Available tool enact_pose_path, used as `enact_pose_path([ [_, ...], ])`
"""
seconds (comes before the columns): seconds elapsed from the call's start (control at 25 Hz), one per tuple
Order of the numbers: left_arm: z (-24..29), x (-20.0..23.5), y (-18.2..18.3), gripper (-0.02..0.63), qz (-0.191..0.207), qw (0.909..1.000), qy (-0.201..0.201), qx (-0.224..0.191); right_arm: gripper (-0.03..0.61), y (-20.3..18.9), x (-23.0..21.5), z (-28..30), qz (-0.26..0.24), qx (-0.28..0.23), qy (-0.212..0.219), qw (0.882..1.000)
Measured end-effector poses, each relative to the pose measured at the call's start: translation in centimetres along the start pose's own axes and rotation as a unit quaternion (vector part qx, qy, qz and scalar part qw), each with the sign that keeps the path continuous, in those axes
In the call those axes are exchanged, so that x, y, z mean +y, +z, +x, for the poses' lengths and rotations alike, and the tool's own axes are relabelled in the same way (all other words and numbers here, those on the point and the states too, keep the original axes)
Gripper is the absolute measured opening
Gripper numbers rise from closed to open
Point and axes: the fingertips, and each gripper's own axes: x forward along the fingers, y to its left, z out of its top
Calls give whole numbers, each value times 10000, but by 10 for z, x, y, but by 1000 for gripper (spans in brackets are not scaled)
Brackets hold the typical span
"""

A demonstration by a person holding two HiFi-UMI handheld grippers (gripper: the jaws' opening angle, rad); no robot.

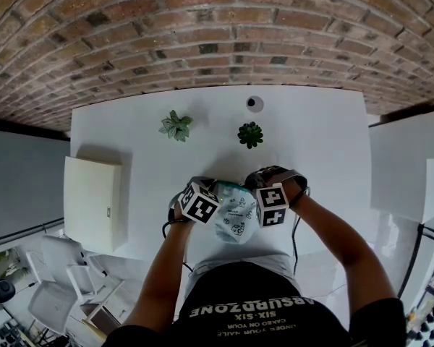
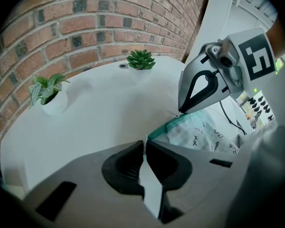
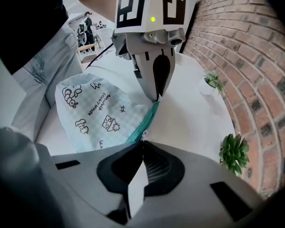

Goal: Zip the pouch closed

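A pale blue-green pouch (image 1: 235,221) printed with small drawings lies on the white table (image 1: 311,143) near its front edge, between my two grippers. Its teal zipper (image 3: 146,121) runs from one gripper to the other. My left gripper (image 2: 144,142) is shut on one end of the pouch's top edge (image 2: 162,129). My right gripper (image 3: 142,142) is shut on the opposite end of the zipper, its tips meeting on the teal band. In the head view the left gripper (image 1: 210,194) and right gripper (image 1: 264,191) both point steeply down, their marker cubes hiding the tips.
Two small potted plants (image 1: 176,126) (image 1: 250,134) stand farther back on the table, with a round cable hole (image 1: 254,103) behind them. A white box (image 1: 92,202) sits at the table's left edge. A brick wall (image 1: 217,27) borders the far side.
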Motion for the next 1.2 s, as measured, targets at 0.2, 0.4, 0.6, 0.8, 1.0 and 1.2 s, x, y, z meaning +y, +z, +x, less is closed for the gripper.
enact_pose_path([
  [0.2, 0, 0, 0, 26, 2, 10000, -40, 5, 0, -2, 1, -1, 15, 0, -9, 10000],
  [0.4, 1, 1, 0, 26, 0, 10000, -22, -16, 0, -10, 3, -1, 21, 9, -63, 10000],
  [0.6, 0, 0, 0, 26, -82, 10000, -20, -17, 0, -10, 4, -1, 152, -23, -140, 9998],
  [0.8, 1, 0, 0, 26, 131, 9999, 20, 92, 0, -10, 6, -2, 251, -51, -160, 9995],
  [1.0, 1, -1, 0, 26, 117, 9999, -21, 100, 0, -20, 12, -5, 307, -35, -90, 9995],
  [1.2, 0, 0, 0, 26, 57, 10000, -7, 79, 0, -27, 15, -7, 378, -71, -88, 9992],
])
